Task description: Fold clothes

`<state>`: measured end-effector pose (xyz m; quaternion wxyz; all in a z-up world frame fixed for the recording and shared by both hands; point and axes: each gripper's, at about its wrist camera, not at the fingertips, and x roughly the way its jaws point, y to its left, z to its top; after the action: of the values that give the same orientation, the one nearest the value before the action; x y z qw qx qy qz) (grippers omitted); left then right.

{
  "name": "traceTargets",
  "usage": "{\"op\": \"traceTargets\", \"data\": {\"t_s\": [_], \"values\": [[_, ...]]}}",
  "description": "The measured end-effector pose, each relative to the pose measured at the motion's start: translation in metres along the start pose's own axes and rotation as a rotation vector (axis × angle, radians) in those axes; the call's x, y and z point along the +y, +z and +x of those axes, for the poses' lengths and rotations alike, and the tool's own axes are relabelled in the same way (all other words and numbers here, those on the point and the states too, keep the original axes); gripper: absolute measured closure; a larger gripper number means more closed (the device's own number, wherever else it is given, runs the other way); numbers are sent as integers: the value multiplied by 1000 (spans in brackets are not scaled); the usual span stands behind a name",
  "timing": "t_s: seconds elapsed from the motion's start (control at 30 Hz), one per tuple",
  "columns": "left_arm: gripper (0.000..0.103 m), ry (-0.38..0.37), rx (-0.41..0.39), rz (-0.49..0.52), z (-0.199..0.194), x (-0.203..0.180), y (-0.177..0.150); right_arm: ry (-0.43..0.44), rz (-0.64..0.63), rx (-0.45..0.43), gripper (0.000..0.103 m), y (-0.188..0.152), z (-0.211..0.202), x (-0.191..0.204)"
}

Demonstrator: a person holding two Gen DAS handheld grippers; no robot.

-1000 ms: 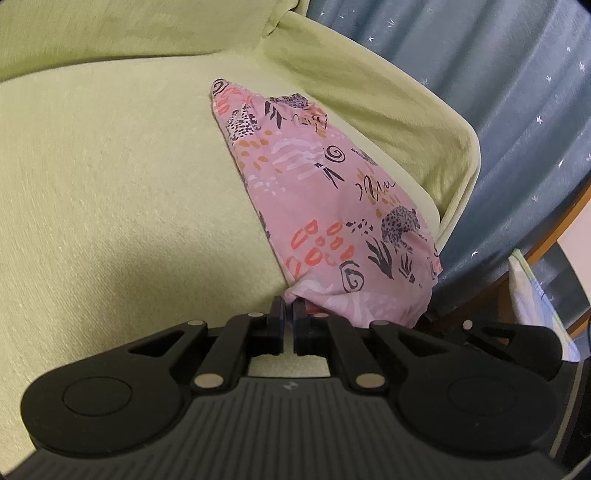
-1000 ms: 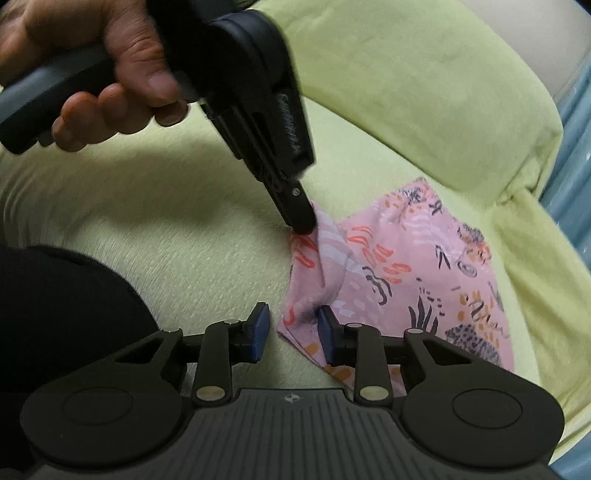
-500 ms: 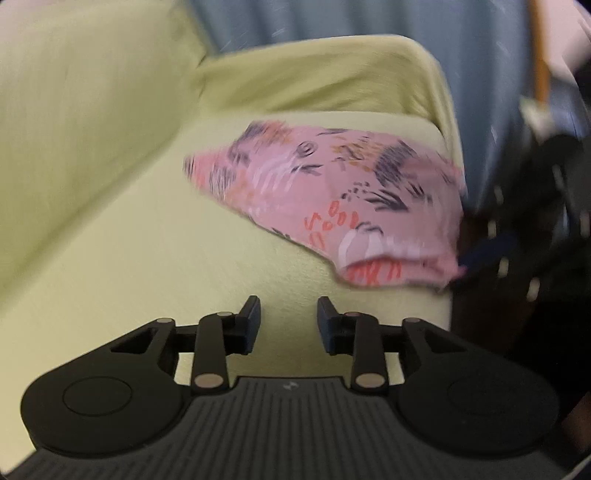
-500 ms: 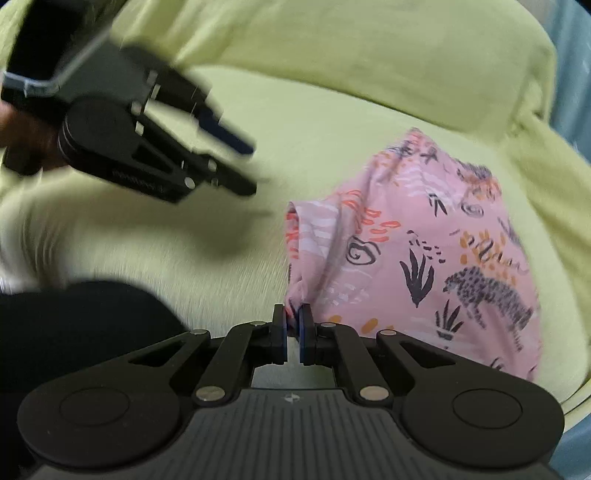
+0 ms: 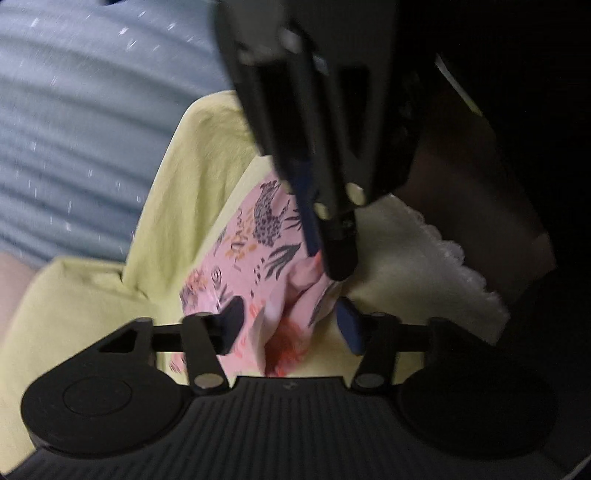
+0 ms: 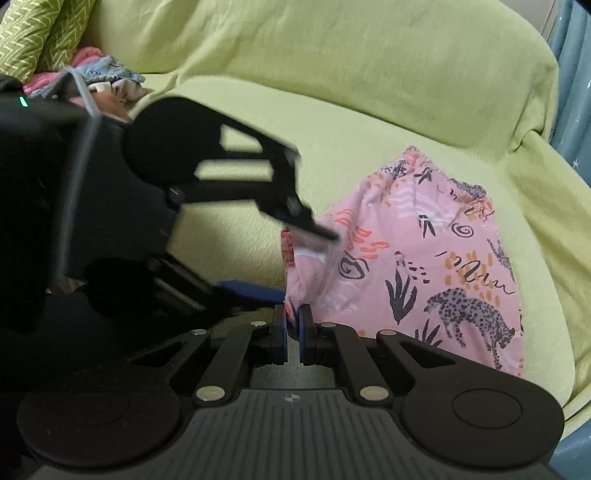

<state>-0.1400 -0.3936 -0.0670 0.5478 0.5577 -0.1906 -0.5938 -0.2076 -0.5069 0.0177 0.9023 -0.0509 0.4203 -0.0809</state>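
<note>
Green-covered sofa fills both views, blue starred curtain behind it in the left wrist view. Pink printed garment lies on the seat, spreading ahead and right of the right claw. Right claw nearly closed, its 2 blue pads pinching the garment's near edge. Left claw comes in from the left, blurred, spread wide; upper finger touches the garment's top-left fold, lower blue pad just left of the right claw's tips. In the left wrist view the left claw straddles bunched pink cloth, fingers wide apart, not gripping. Right claw hangs from above there, tips on the cloth just ahead. White lacy fabric right of the left claw. Small pile of clothes far upper left of the right claw, beside a patterned cushion.
</note>
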Motion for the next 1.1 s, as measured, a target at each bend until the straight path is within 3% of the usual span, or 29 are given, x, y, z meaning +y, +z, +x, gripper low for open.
{"op": "traceTargets", "data": {"t_s": [0.03, 0.07, 0.13, 0.17, 0.2, 0.27, 0.4, 0.57, 0.67, 0.77, 0.93, 1.03, 1.07, 1.1], "values": [[96, -3, -10, 12, 2, -1, 1, 0, 3, -6, 98, -1, -1, 0], [98, -2, -20, 15, 3, -1, 2, -1, 10, -15, 97, -4, -3, -1], [99, -15, -16, -57, 2, 6, 3, -5, 28, -37, 96, -9, -11, -6], [99, -33, -6, -146, 2, 16, 0, -23, 38, -52, 86, -14, -15, -9], [99, -51, 5, -242, 3, 28, -5, -61, 43, -63, 67, -18, -18, -13], [99, -81, 28, -425, 4, 49, -15, -144, 39, -73, 53, -27, -20, -18], [99, -133, 39, -672, 8, 84, -34, -239, -68, -66, 53, -31, -5, -8], [99, -173, 32, -809, 12, 110, -44, -327, -221, -146, 41, -18, 25, 18], [100, -191, 31, -849, 10, 119, -43, -376, -245, -173, 41, -10, 42, 20], [100, -202, 30, -885, 6, 127, -46, -469, -266, -117, 53, -14, 57, 5], [100, -181, 37, -841, 4, 128, -53, -573, -285, 6, 54, -49, 59, -46], [100, -185, 41, -817, 7, 125, -55, -598, -288, 49, 59, -66, 61, -74], [100, -185, 45, -813, 8, 124, -55, -597, -292, 64, 69, -69, 62, -81], [100, -185, 49, -810, 10, 123, -55, -594, -301, 69, 88, -70, 61, -82]]}}
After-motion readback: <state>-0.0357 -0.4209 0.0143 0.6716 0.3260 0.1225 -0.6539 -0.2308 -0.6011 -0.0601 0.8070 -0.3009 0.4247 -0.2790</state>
